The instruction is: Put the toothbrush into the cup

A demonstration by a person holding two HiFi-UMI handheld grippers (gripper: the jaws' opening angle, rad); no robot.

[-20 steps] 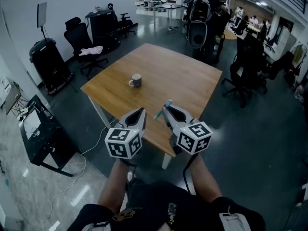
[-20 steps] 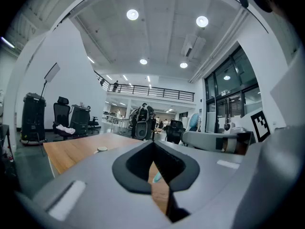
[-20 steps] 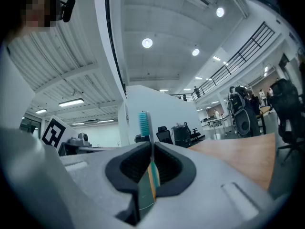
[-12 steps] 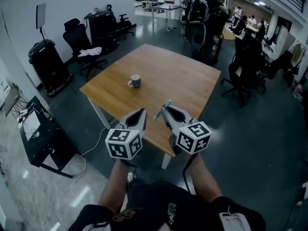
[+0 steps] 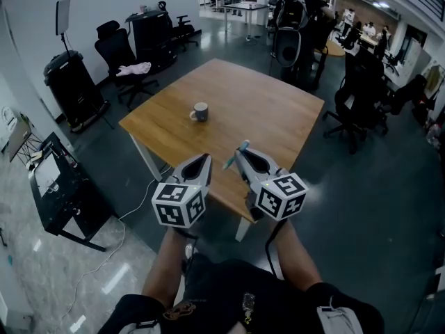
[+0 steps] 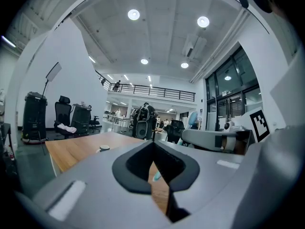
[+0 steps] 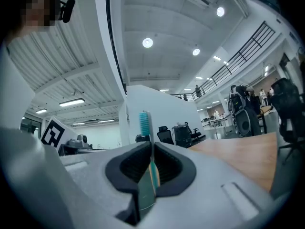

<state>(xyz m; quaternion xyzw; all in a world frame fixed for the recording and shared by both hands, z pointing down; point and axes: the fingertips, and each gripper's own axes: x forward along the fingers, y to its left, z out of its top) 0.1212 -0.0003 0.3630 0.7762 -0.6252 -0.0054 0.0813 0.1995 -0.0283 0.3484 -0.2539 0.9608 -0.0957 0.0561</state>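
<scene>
A small grey cup (image 5: 200,111) with a handle stands on the wooden table (image 5: 271,117), left of its middle. My right gripper (image 5: 240,154) is shut on a teal and white toothbrush (image 5: 233,156), held over the table's near edge. In the right gripper view the toothbrush (image 7: 147,149) stands upright between the closed jaws, its teal bristles on top. My left gripper (image 5: 204,161) hovers beside it on the left, shut with nothing in it. From the left gripper view the cup (image 6: 104,148) shows small and far on the tabletop.
Black office chairs (image 5: 118,51) and black cases (image 5: 69,89) stand left of the table. More chairs (image 5: 354,103) stand on the right. A black cart (image 5: 59,186) and a white cable (image 5: 118,235) are on the floor at the near left. People are far back in the room.
The head view has shifted slightly, so the table and cup sit a little lower and to the right. Both grippers hold about the same pose.
</scene>
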